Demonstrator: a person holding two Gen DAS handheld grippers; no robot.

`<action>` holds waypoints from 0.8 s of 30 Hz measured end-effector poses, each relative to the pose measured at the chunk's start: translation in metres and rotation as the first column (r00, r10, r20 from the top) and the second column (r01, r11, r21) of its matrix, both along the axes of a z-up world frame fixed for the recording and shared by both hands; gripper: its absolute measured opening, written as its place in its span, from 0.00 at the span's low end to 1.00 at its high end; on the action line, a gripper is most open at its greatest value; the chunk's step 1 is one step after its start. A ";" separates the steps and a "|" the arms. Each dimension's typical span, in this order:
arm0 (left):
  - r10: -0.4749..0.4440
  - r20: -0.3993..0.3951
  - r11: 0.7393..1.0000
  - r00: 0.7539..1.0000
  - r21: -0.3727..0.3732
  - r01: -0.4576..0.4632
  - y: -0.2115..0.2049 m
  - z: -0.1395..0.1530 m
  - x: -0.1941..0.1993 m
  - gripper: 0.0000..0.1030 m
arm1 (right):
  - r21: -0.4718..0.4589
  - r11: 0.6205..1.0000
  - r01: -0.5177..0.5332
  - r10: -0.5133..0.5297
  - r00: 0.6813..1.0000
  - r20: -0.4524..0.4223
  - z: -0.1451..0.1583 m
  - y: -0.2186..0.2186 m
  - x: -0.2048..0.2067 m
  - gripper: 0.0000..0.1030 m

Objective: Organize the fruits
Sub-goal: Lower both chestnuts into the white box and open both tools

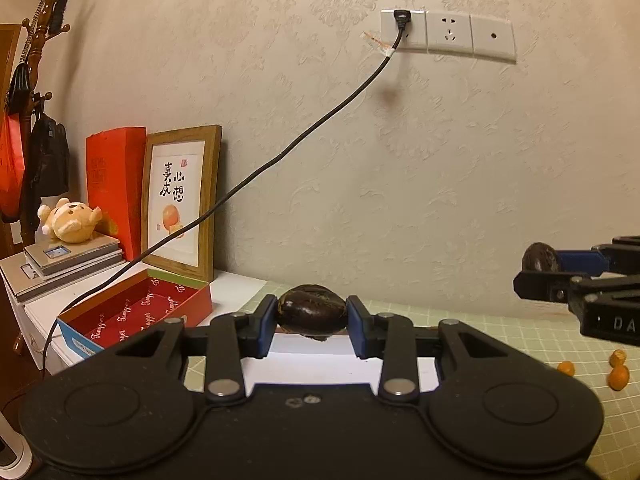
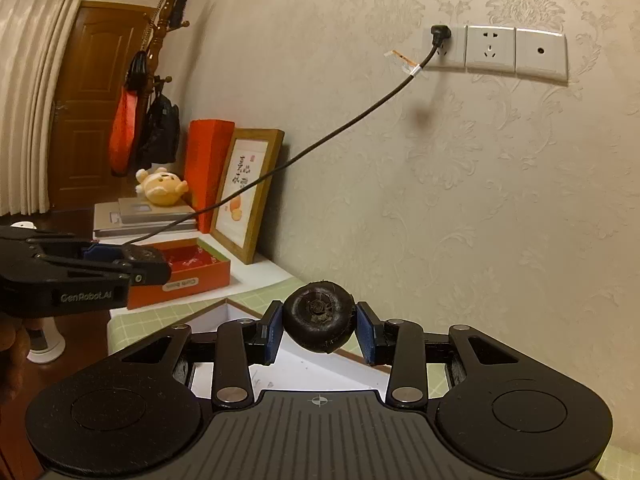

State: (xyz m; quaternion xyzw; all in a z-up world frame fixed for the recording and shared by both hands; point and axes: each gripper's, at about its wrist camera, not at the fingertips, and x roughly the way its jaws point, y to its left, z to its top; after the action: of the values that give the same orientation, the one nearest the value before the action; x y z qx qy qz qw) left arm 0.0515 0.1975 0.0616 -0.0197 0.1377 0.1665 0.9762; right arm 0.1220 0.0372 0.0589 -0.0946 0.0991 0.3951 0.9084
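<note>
From the left wrist, the left tongs [image 1: 311, 322] pinch a glossy dark-purple passion fruit [image 1: 311, 312] above the green gridded desk [image 1: 520, 328]; small orange kumquats [image 1: 618, 376] lie loose, unsorted. From the right wrist, the right tongs [image 2: 319, 330] clamp a wrinkled, matte black fruit [image 2: 319, 322], stem facing us, above the desk.

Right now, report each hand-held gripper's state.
Left hand-held gripper: shut on a dark fruit.
Right hand-held gripper: shut on a round dark fruit.
</note>
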 end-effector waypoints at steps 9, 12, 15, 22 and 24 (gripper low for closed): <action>0.013 -0.030 1.000 0.999 -0.002 -0.013 0.018 -0.014 0.020 0.27 | -0.017 1.000 0.011 -0.012 0.999 -0.031 -0.015 0.018 0.032 0.38; 0.018 -0.042 1.000 0.999 -0.003 -0.019 0.023 -0.020 0.025 0.27 | -0.021 1.000 0.017 -0.018 0.999 -0.045 -0.021 0.020 0.042 0.38; 0.020 -0.053 1.000 0.998 0.002 -0.020 0.027 -0.024 0.032 0.27 | -0.025 0.999 0.023 -0.024 0.998 -0.060 -0.026 0.023 0.052 0.38; 0.022 -0.084 1.000 0.996 0.008 -0.022 0.037 -0.035 0.049 0.27 | -0.044 0.998 0.041 -0.045 0.994 -0.101 -0.039 0.028 0.077 0.38; 0.022 -0.093 1.000 0.995 0.012 -0.021 0.039 -0.039 0.054 0.27 | -0.054 0.997 0.048 -0.053 0.993 -0.109 -0.043 0.029 0.084 0.38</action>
State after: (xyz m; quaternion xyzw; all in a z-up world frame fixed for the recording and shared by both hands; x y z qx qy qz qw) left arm 0.1056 0.2370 0.0228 -0.0077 0.1821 0.1784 0.9669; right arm 0.2062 0.0659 0.0157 -0.0932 0.1617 0.3740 0.9085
